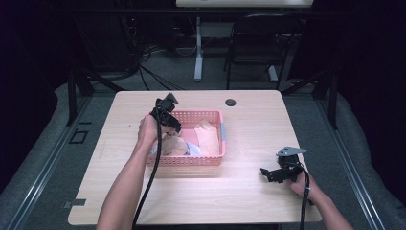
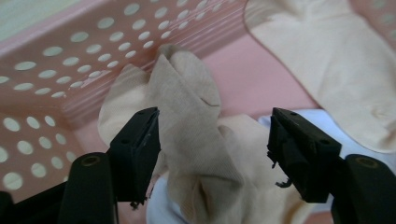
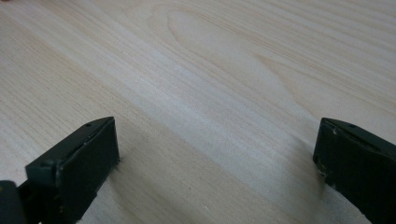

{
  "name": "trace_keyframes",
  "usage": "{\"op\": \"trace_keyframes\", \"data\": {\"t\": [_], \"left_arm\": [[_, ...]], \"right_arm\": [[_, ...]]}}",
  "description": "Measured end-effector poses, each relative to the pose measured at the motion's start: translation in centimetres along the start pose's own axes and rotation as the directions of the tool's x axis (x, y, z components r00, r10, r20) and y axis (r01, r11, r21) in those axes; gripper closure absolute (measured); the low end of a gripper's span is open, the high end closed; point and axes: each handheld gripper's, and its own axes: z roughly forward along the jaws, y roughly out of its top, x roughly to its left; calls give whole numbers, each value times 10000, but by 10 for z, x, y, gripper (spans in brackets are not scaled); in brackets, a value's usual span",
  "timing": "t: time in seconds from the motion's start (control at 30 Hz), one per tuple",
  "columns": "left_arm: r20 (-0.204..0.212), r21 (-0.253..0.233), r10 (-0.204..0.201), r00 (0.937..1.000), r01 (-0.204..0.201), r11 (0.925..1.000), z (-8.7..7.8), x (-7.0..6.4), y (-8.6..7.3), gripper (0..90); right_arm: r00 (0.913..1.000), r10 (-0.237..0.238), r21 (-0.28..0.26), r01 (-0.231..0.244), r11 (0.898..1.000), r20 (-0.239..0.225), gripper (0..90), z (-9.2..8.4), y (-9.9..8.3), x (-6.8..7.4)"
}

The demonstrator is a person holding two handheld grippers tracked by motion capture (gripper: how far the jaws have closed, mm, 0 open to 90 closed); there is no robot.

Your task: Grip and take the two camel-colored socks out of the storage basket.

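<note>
A pink perforated basket [image 1: 221, 139] sits mid-table with beige and white cloths in it. My left gripper [image 1: 167, 125] reaches down into the basket's left end. In the left gripper view it [image 2: 212, 142] is open, its jaws standing on either side of a bunched beige cloth [image 2: 196, 140] that rises between them; whether they touch it I cannot tell. A white cloth [image 2: 322, 126] lies under it and a flat beige cloth [image 2: 327, 60] lies further off. My right gripper [image 1: 272, 173] rests low at the table's right front, open [image 3: 217, 154] over bare wood.
The wooden table [image 1: 249, 191] has a round cable hole [image 1: 231, 102] near its far edge. A dark chair [image 1: 261, 38] and a white desk leg [image 1: 198, 48] stand behind the table. The basket wall [image 2: 70, 65] is close on the left gripper's left.
</note>
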Motion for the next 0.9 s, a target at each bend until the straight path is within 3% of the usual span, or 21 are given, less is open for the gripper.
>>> {"op": "trace_keyframes", "data": {"t": [0.07,0.13,0.27,0.33,0.53,0.67,0.9], "left_arm": [[-370,229,-135,9992,143,9996,8,2,1,370],[-626,147,-307,9976,316,9994,12,5,2,416],[-594,370,-404,9974,426,9984,20,6,2,495],[-597,551,-230,9980,263,9981,23,5,3,555],[-589,547,-47,9983,79,9985,27,4,3,815],[-652,286,146,9978,-127,9995,18,4,2,854],[-656,-615,427,9969,-467,9970,-17,4,-1,859]], "right_arm": [[10000,-1,0,1,10000,-3,0,0,0,0],[10000,-5,-1,5,10000,-1,0,0,0,0],[10000,-13,2,13,10000,-8,0,0,0,0],[10000,-12,-4,12,10000,-29,0,0,0,0],[10000,-8,-8,8,10000,-23,0,0,0,0],[10000,-4,-7,4,10000,-23,0,0,0,0],[10000,-10,-11,10,10000,-24,0,0,0,0]]}}
